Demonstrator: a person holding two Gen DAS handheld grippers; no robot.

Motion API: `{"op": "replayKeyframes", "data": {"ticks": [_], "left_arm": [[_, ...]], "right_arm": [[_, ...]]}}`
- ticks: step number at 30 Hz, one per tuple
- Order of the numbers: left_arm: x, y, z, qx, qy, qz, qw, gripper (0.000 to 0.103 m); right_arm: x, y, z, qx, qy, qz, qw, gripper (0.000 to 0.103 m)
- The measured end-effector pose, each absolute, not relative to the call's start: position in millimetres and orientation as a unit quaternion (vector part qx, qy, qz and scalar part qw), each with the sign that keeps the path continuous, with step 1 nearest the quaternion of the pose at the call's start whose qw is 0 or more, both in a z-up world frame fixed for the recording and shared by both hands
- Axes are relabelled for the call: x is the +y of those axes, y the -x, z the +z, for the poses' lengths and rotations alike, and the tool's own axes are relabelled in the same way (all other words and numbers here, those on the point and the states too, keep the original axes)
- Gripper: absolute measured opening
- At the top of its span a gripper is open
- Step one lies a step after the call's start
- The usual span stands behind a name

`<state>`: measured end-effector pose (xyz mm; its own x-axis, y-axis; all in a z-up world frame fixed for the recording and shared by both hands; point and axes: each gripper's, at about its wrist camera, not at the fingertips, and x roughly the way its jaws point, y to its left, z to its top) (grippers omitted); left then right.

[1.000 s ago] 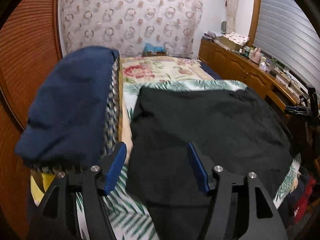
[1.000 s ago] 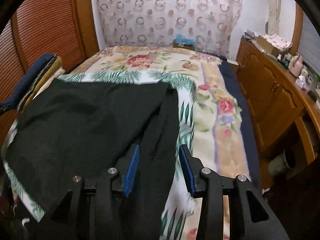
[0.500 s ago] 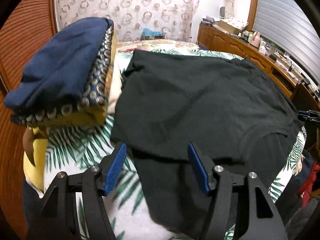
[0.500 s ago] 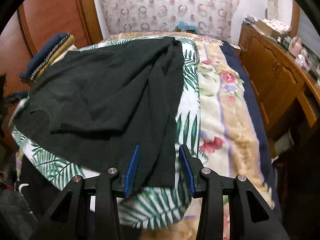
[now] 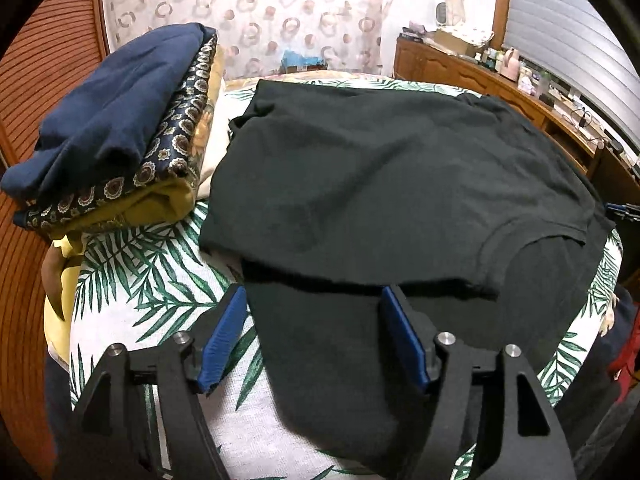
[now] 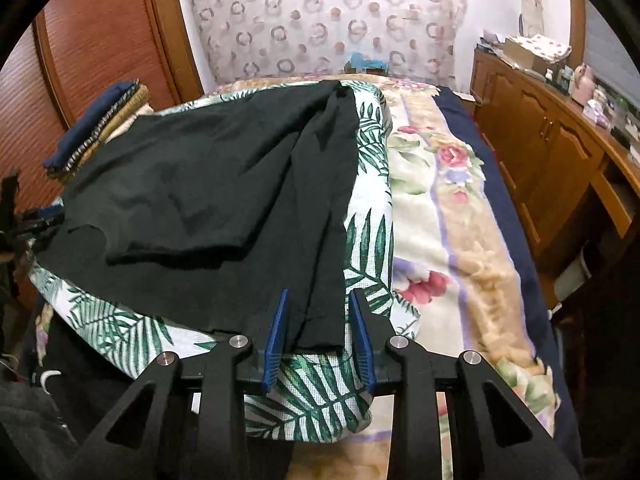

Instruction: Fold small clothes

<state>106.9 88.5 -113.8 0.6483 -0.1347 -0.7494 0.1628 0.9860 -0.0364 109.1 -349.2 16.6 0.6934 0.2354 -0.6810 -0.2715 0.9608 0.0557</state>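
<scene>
A dark green cotton T-shirt [image 5: 384, 184] lies partly folded on the palm-leaf-print bed cover [image 5: 132, 280]. Left tongs [image 5: 312, 334] and right tongs [image 6: 318, 330] stand spread over its near edges, pinching nothing.

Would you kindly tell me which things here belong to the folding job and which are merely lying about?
For the job:
- black T-shirt, partly folded on the palm-print cloth
- left gripper, open
- right gripper, open
- stack of folded clothes

Lying about:
- floral blanket
- wooden sideboard with its clutter
- patterned curtain
</scene>
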Motion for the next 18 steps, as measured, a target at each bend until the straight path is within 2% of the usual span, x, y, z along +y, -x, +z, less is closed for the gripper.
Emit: {"op": "replayKeyframes", "data": {"ticks": [1, 4, 6, 9, 18], "left_arm": [[89, -107, -114, 0.408, -0.017, -0.081, 0.909, 0.078], [89, -107, -116, 0.402, -0.016, -0.08, 0.912, 0.081], [89, -107, -116, 0.404, -0.016, -0.079, 0.911, 0.081], [88, -107, -117, 0.401, -0.015, -0.077, 0.912, 0.082], [89, -107, -117, 0.401, -0.012, -0.072, 0.913, 0.084]], "right_arm": [[-348, -110, 16, 0.367, 0.03, 0.134, 0.92, 0.032], [-344, -111, 15, 0.365, 0.035, 0.131, 0.921, 0.031], [-341, -109, 16, 0.365, 0.042, 0.137, 0.92, 0.018], [-335, -105, 16, 0.365, 0.052, 0.15, 0.917, 0.007], [-352, -94, 30, 0.34, 0.064, 0.093, 0.934, 0.004]]}}
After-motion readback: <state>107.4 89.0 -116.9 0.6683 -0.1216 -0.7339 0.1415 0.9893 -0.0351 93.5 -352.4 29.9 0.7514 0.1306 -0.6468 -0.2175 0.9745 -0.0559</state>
